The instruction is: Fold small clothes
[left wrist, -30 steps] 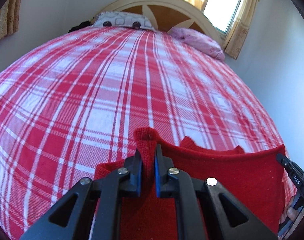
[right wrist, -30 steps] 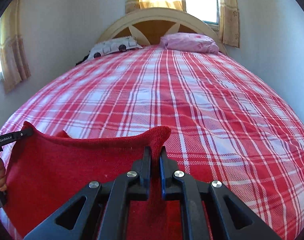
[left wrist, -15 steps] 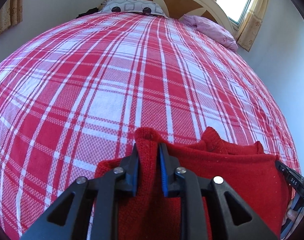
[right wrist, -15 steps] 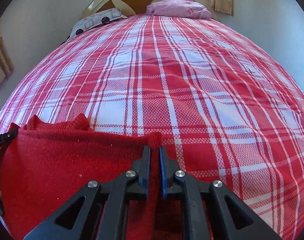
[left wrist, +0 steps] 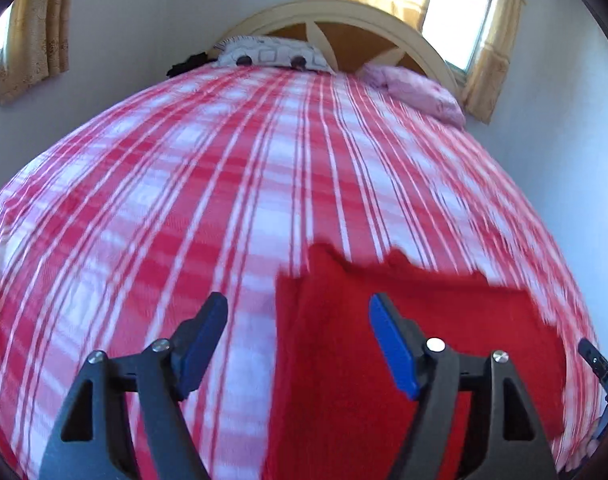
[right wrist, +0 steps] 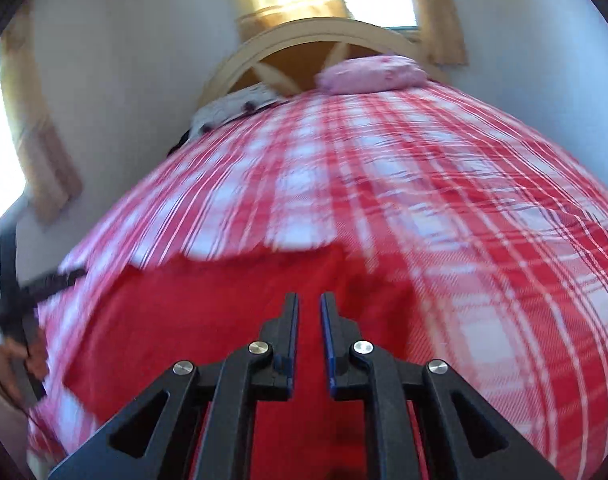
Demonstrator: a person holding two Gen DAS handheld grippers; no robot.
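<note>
Red knit garment (left wrist: 404, 344) lies spread on the plaid bedspread (left wrist: 184, 208) at the near end of the bed, its far edge with small bumps at the collar or shoulders, and its left corner sits between the wide-apart fingers of the left gripper (left wrist: 298, 322). It looks like a soft, thick knit: light, limp, with no stiffness of its own, likely to sag and stretch wherever it is lifted, and grippy enough not to slide from the pads. Both views are blurred, so the weave and seams cannot be read.

A good hold, I judge, is at two corners or along a doubled edge, where the thicker layer gives the pads something to bite; a pinch in the middle would only bunch it.

The left gripper's jaws have just been opening and now stand spread, no pad touching the cloth. The right gripper (right wrist: 307, 312) hangs over the garment's right part; its blue pads (right wrist: 327, 332) are nearly together with a narrow gap, and no fabric shows between them.
</note>
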